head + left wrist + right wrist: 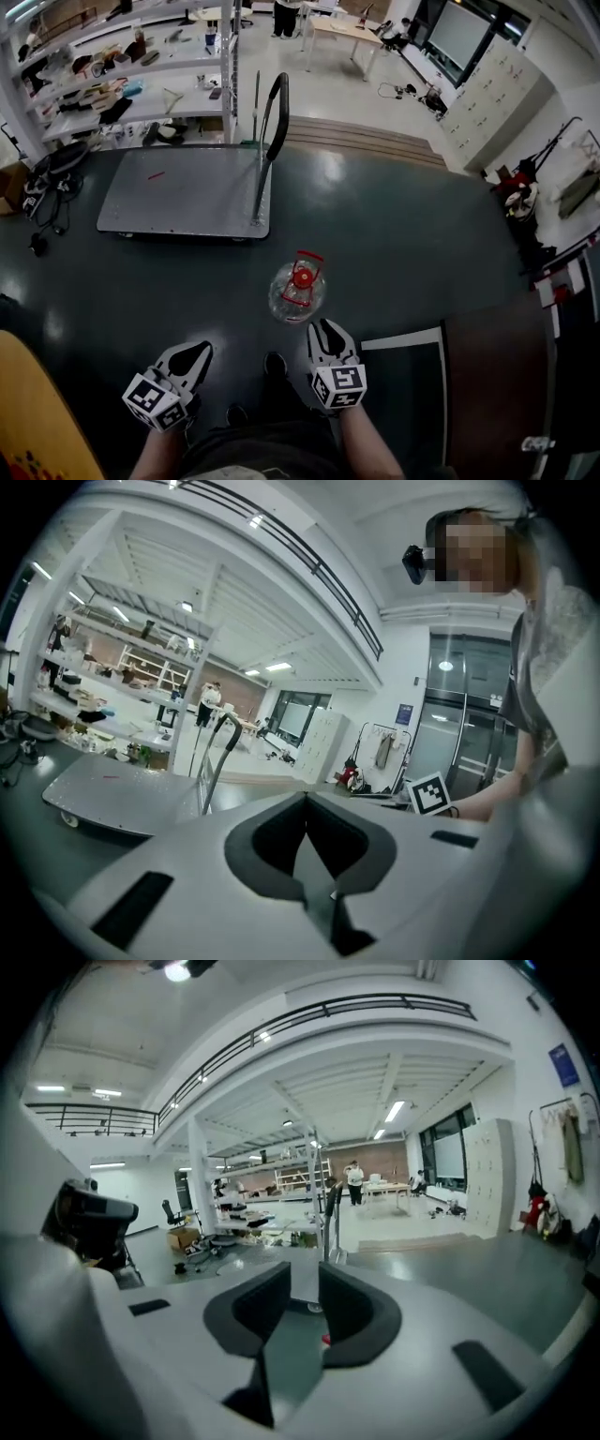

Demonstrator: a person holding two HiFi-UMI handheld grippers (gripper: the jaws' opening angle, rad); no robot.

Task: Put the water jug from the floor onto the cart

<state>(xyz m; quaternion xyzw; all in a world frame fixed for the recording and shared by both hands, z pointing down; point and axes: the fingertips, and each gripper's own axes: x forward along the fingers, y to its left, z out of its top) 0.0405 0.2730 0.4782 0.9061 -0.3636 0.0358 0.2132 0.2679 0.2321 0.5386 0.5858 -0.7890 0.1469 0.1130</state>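
Observation:
The clear water jug (297, 292) with a red cap and handle stands upright on the dark floor, just ahead of both grippers. The grey flat cart (183, 192) sits beyond it to the left, its black-gripped handle (273, 122) rising at the cart's right end; nothing lies on its deck. My right gripper (327, 325) hovers just short of the jug on its right side, jaws apart with nothing between them (304, 1269). A little lower and further left, my left gripper (200, 349) has its tips together and holds nothing (305, 797). The cart (112, 799) shows in the left gripper view.
Cluttered white shelves (122, 84) stand behind the cart. Cables and a bag (47, 187) lie on the floor at the left. A low step (366, 141) borders the dark floor at the back. White tape lines (412, 342) mark the floor at the right; a yellow surface (37, 412) fills the lower left.

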